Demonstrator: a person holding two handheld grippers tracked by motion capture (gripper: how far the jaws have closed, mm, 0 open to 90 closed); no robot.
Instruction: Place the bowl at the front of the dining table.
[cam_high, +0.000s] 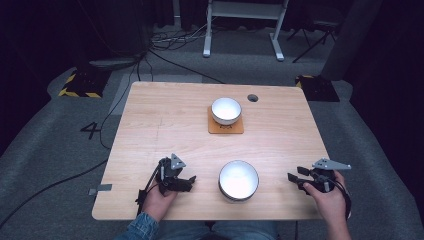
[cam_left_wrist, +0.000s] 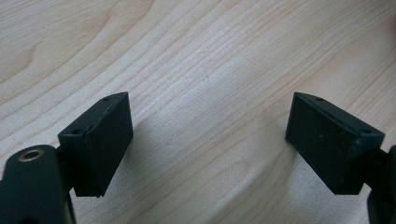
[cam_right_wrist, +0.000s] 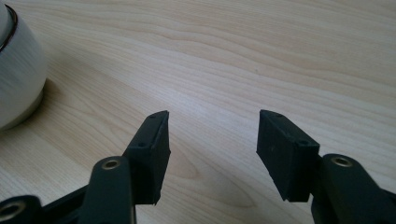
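Note:
Two white bowls stand on the wooden table (cam_high: 165, 125). The larger bowl (cam_high: 238, 180) sits near the front edge, between my hands. The smaller bowl (cam_high: 226, 110) rests on a square brown coaster (cam_high: 226, 127) toward the back. My left gripper (cam_high: 189, 183) is held low at the front left, open, with bare wood between its jaws (cam_left_wrist: 208, 140). My right gripper (cam_high: 295, 180) is at the front right, also open over bare wood (cam_right_wrist: 212, 149). The larger bowl's side (cam_right_wrist: 16, 79) appears at the left edge of the right gripper view.
A round cable hole (cam_high: 252, 97) is in the table near its back edge. Beyond the table stand a white desk frame (cam_high: 243, 25), floor cables (cam_high: 175, 40) and black-and-yellow striped bases (cam_high: 80, 85). A cable trails from the left gripper over the front edge.

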